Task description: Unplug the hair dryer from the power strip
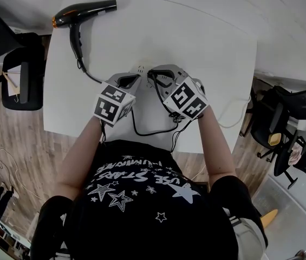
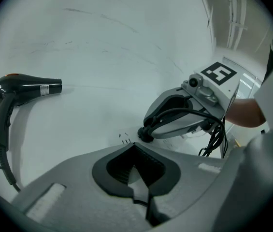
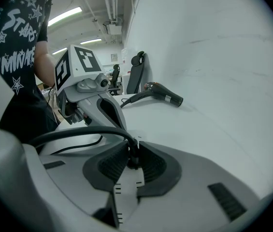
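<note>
- The white table [image 1: 196, 47] fills the middle of the head view. Its top is bare apart from the task's things.
- A person in a black star-printed shirt [image 1: 142, 199] stands at the near edge, with both forearms reaching over it.
- Black office chairs stand on the wood floor [image 1: 12, 145], one to the table's left [image 1: 20, 77] and more to its right [image 1: 282, 118]. All are clear of the tabletop.
- The hair dryer [image 1: 82, 13] [image 2: 20, 88] [image 3: 163, 94] lies on its side at the far left corner, well apart from both grippers.
- The left gripper [image 1: 132, 79] [image 2: 135, 146] has its jaws drawn together, tip to tip. Its nose is right at the power strip [image 1: 140, 69], whose slots show just beyond it. No view shows whether the tips actually press on the strip.
- The right gripper [image 1: 155, 76] [image 3: 132, 151] stands just beside the left one, nose to nose with it. Its jaws are narrowed onto the plug [image 3: 132, 154], with a pad on either side.
- The dryer's black cord [image 1: 85, 72] runs from the handle across the table to the grippers.
- The grippers cover most of the power strip from above.
- The grippers' own black leads [image 1: 153, 129] loop off the near edge.
</note>
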`<state>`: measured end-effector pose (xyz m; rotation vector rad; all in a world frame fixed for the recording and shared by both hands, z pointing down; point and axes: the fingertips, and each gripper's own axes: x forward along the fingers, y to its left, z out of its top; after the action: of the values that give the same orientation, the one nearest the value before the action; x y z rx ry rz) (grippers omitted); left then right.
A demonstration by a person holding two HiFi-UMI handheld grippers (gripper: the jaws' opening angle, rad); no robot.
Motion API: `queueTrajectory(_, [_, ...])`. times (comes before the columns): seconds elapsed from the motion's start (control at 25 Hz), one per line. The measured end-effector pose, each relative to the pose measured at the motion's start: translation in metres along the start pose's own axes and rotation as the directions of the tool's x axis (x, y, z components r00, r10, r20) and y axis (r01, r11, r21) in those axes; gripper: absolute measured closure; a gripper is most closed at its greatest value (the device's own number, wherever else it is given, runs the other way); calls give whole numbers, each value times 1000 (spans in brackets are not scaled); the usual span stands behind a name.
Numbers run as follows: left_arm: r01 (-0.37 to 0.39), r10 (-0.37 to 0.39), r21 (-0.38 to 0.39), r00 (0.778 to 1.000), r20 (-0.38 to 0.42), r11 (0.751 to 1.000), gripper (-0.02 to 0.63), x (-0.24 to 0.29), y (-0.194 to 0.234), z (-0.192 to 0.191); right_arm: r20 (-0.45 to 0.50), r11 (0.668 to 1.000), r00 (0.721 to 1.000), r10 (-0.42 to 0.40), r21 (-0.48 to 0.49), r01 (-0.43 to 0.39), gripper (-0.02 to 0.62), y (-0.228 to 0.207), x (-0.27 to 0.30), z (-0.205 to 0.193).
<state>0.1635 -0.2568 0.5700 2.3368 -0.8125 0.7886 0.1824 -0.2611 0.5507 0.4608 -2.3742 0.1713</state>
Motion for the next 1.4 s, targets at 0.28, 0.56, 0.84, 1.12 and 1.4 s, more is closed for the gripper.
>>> queueTrajectory(0.28, [-12, 12, 1, 1000, -25, 1000, 598, 1, 0, 1, -10, 1000, 1000, 13, 20, -13, 534, -3, 5, -8])
queueTrajectory(0.56, [-19, 19, 7, 999, -33, 1000, 598, 1, -2, 0, 14, 988, 999, 48, 146, -50, 534, -7, 4, -9])
queueTrajectory(0.84, [-38, 40, 37, 998, -47, 999, 598, 1, -2, 0, -11, 995, 1000, 26, 94, -25, 535, -4, 3, -7])
queueTrajectory(1.12, [-44, 46, 49, 998, -52, 998, 598, 0, -1, 0, 0, 999, 1000, -31, -42, 31, 538, -1, 2, -4])
queueTrajectory(1.4, [-45, 49, 54, 997, -59, 998, 598, 2, 0, -1, 11, 999, 1000, -1, 47, 1, 537, -4, 4, -7])
